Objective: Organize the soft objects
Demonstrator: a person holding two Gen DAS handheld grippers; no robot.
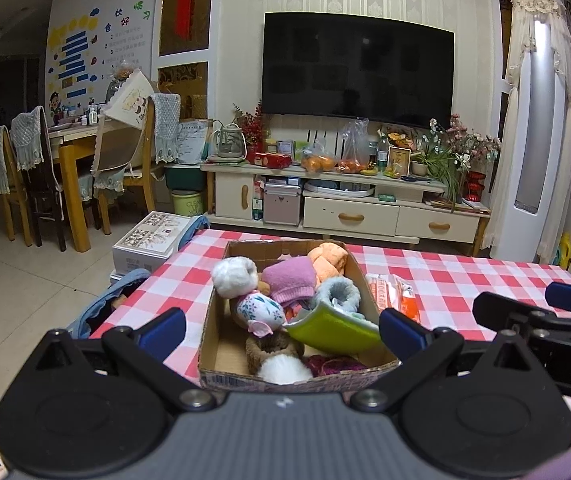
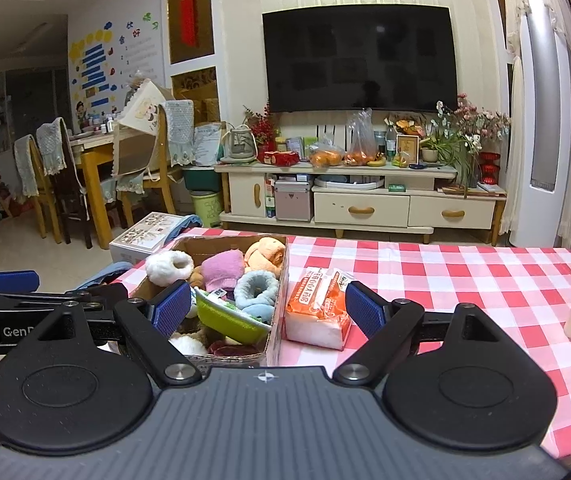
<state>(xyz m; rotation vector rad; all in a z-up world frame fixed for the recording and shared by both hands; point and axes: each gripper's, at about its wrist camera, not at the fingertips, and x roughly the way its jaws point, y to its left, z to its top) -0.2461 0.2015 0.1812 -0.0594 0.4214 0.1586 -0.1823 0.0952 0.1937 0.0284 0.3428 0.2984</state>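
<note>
Left wrist view looks straight into the cardboard box (image 1: 221,364), which sits on the checked surface (image 1: 465,280) dead ahead of the left claw (image 1: 281,330); its blue pads stand wide apart, one either side of the box's near end, gripping nothing. The box runs lengthwise away from the claw and is heaped with soft things: a white fluffy slipper (image 1: 234,276), a pink sock (image 1: 291,282), an orange towel (image 1: 327,258), a green sponge cloth (image 1: 331,330). Right of the box, just beside its wall, lies a tissue pack (image 2: 319,308). The right claw (image 2: 267,306), equally spread and empty, points at the gap between box wall and pack, so it seems the nearer one for the pack.
</note>
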